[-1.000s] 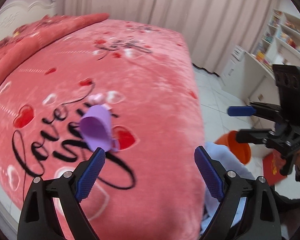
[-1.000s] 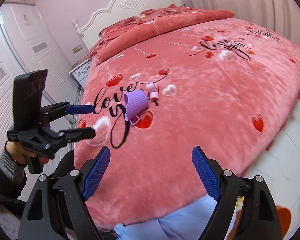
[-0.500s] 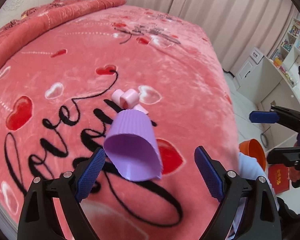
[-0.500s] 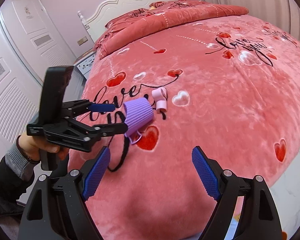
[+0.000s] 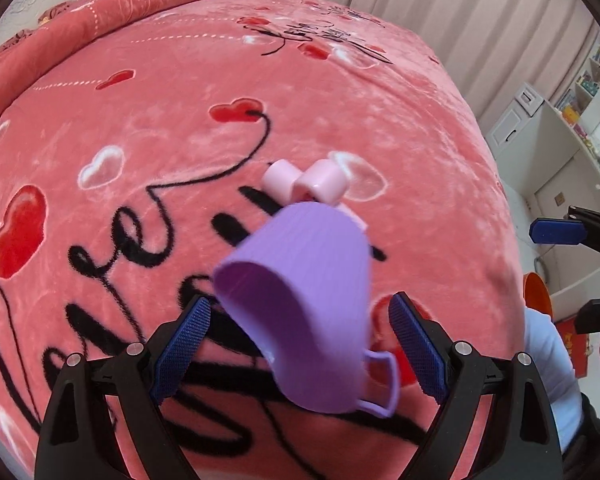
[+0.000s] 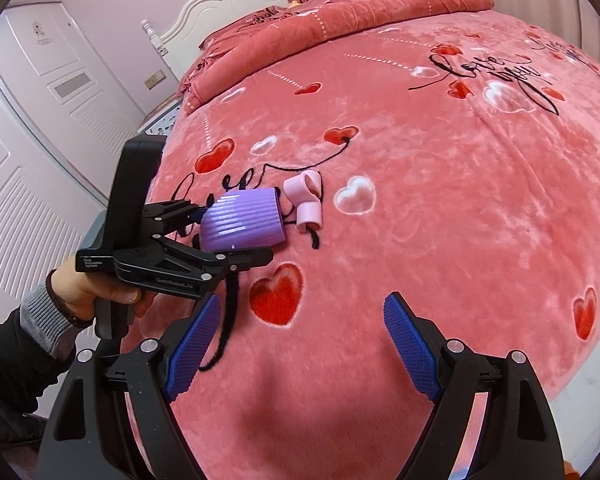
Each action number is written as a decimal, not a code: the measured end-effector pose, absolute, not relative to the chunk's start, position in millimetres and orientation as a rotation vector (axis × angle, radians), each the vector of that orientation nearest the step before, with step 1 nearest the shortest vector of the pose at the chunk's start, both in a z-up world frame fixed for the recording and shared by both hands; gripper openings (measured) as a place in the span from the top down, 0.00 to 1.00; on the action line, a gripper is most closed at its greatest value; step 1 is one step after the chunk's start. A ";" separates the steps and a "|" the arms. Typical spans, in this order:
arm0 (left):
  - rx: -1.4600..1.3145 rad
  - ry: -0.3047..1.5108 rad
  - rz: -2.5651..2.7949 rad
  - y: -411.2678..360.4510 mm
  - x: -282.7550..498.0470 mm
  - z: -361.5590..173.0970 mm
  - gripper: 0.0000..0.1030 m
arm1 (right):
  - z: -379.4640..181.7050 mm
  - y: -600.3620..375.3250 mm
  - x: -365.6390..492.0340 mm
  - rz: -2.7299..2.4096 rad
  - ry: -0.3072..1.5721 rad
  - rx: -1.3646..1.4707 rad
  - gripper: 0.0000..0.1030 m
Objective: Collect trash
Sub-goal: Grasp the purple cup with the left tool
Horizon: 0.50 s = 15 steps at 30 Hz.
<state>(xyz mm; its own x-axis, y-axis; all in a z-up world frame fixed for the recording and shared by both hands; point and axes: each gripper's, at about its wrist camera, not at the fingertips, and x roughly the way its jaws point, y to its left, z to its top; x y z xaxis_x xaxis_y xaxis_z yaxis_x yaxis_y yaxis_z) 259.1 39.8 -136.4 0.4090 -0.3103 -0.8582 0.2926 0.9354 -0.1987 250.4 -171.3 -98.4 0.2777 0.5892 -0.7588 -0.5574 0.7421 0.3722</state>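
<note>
Left wrist view: a ribbed purple cup [image 5: 312,304] is seen lying between the spread, non-touching pads of the left gripper [image 5: 300,344], pink rollers [image 5: 306,182] just beyond. Right wrist view: the right gripper [image 6: 302,346] is held spread and empty above the red heart-print blanket [image 6: 440,208], the cup [image 6: 242,224] ahead to its left.

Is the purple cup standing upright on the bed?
No: in the right wrist view the purple cup lies on its side on the pink bedspread, beside the pink piece.
</note>
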 end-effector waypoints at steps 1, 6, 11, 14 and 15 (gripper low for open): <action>-0.028 1.086 -0.382 43.0 260.9 -136.9 0.13 | -99.8 -169.6 251.5 0.770 1.037 0.033 0.20; -0.053 1.073 -0.426 48.3 265.3 -136.4 0.21 | -104.7 -165.6 256.0 0.768 1.048 0.039 0.20; -0.049 1.073 -0.495 43.3 263.8 -134.5 0.35 | -107.6 -162.1 259.4 0.770 1.053 0.034 0.20; -0.061 1.070 -0.509 50.0 257.4 -130.3 0.36 | -107.9 -157.2 262.8 0.779 1.051 0.027 0.20; -0.053 1.070 -0.508 51.0 255.4 -128.9 0.36 | -107.8 -154.4 264.5 0.784 1.048 0.024 0.20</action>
